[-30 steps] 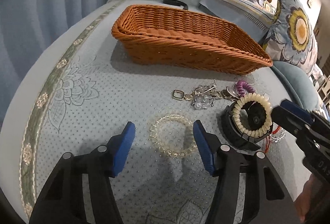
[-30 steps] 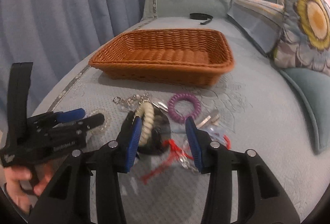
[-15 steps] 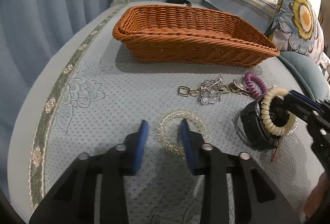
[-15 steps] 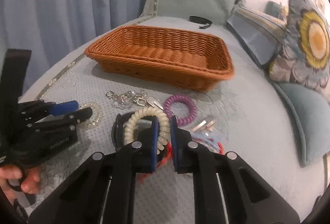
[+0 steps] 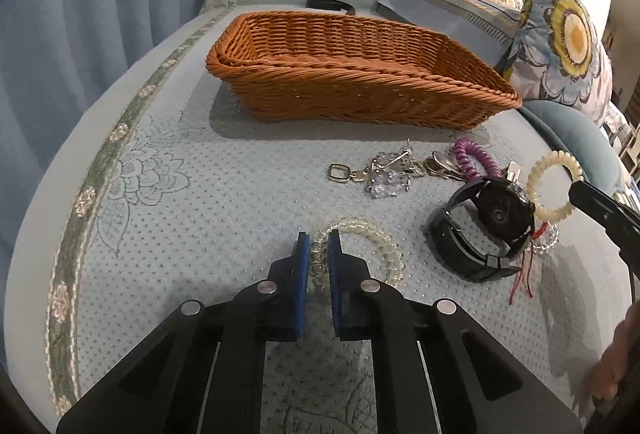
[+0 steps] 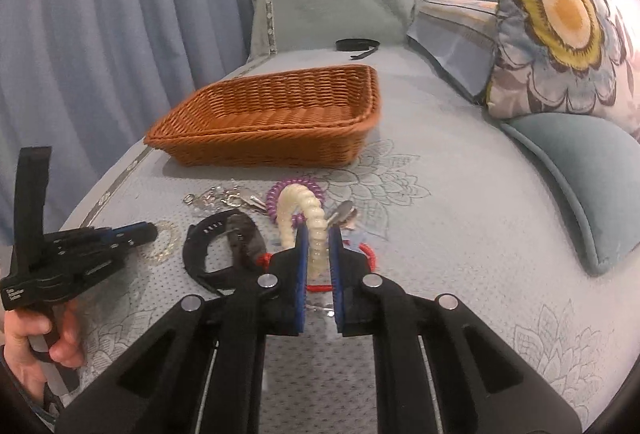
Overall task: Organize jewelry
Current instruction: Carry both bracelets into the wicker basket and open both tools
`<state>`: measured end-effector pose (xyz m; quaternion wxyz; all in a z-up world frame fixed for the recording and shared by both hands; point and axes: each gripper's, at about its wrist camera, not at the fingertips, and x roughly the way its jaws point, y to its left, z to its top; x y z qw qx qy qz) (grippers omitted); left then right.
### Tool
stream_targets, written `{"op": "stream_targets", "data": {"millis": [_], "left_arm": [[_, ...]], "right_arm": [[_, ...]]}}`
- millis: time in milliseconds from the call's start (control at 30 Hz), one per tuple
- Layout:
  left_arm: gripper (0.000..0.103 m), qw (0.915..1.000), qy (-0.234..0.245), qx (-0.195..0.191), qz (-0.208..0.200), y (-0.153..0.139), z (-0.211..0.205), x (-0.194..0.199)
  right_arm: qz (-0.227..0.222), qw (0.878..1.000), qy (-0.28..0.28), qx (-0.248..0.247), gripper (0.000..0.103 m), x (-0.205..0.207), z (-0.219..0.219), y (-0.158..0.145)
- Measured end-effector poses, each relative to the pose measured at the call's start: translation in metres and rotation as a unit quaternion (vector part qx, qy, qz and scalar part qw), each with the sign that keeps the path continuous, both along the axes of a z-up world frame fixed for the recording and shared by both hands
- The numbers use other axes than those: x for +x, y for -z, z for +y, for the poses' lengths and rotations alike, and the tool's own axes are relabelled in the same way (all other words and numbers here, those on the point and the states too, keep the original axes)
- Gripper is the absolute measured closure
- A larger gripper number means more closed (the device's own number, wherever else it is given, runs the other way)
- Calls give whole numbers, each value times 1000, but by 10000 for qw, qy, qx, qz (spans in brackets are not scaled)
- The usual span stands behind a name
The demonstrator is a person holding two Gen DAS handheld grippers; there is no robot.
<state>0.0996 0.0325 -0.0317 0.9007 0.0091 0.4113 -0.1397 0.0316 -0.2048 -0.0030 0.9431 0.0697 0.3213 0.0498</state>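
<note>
My left gripper (image 5: 318, 240) is shut on the near rim of a clear coil bracelet (image 5: 372, 234) that lies on the bedspread. My right gripper (image 6: 318, 234) is shut on a cream coil bracelet (image 6: 304, 214) and holds it lifted above the pile; it also shows in the left wrist view (image 5: 554, 186). An orange wicker basket (image 5: 360, 90) stands behind the jewelry, empty as far as I see. A black watch (image 5: 486, 226), a purple coil band (image 5: 474, 158) and a silver keychain (image 5: 380, 174) lie between.
A red cord (image 6: 366, 258) and small clips lie under the right gripper. Floral pillows (image 6: 560, 26) and a teal cushion (image 6: 580, 174) line the right side. A black strap (image 6: 358, 44) lies beyond the basket. Blue curtain (image 6: 100, 34) hangs at the left.
My left gripper closed on the clear coil bracelet. My right gripper closed on the cream coil bracelet and lifted it off the watch.
</note>
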Motion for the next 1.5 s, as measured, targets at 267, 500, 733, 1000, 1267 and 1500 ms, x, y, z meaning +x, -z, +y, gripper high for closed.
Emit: {"op": "stream_targets", "data": {"millis": [267, 500, 733, 1000, 1267, 1500], "left_arm": [[96, 9991, 23, -321, -283, -17, 2, -12], [96, 9957, -31, -600, -706, -44, 7, -16], [96, 9916, -27, -493, -1198, -93, -8, 15], [96, 9950, -227, -396, -887, -84, -24, 100], [95, 9980, -214, -228, -554, -56, -34, 131], [56, 9945, -46, -516, -914, -73, -25, 85]], "right_arm": [[-207, 9997, -85, 63, 94, -7, -1, -12], [-351, 9988, -146, 304, 94, -8, -2, -30], [-630, 9972, -232, 317, 95, 46, 13, -74], [279, 9981, -462, 305, 95, 156, 32, -56], [986, 9945, -231, 249, 94, 202, 30, -23], [900, 9949, -178, 414, 74, 172, 6, -35]]}}
